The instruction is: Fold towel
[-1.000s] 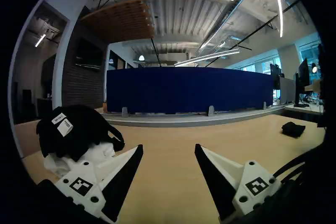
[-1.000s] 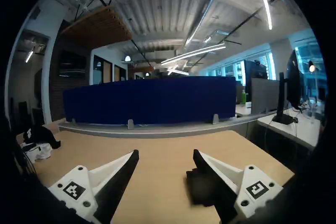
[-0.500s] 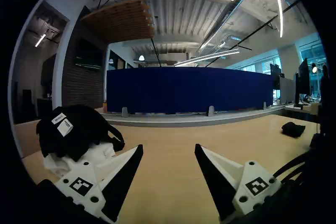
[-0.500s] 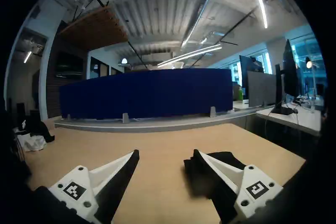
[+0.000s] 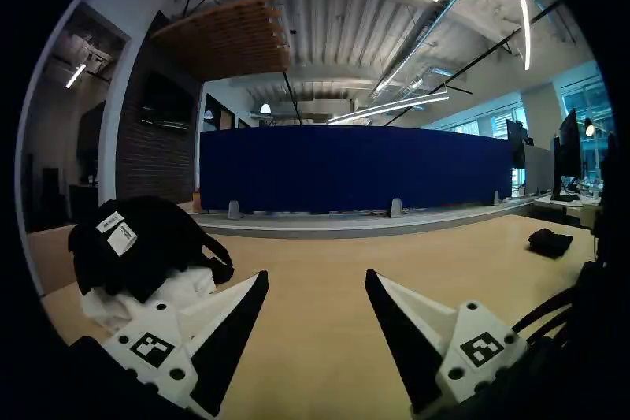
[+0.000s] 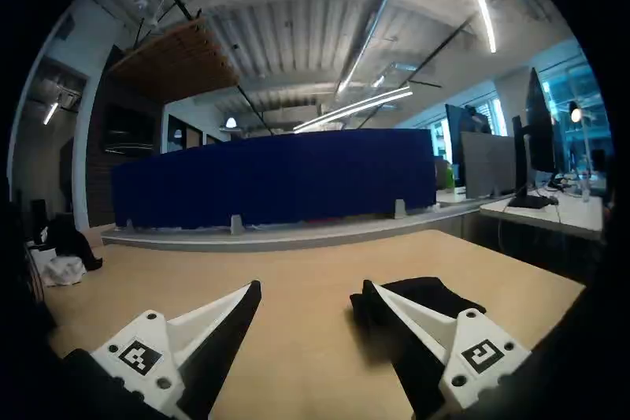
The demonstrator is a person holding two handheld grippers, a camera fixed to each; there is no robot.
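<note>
Fingers (image 5: 228,325) spread and empty on left gripper (image 5: 315,286) and right gripper (image 6: 309,294); small black towel (image 6: 429,292) lies on pale wood table (image 6: 307,262) just behind right gripper's right finger, black-and-white cloth heap (image 5: 146,254) far left, blue partition (image 6: 276,176) beyond, strip-lit ribbed ceiling (image 6: 315,34) overhead.

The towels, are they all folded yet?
Not yet. One small black cloth lies compact, maybe folded, beside the open right gripper. The open left gripper holds nothing. The heap of black and white cloths on the wooden table is crumpled.
</note>
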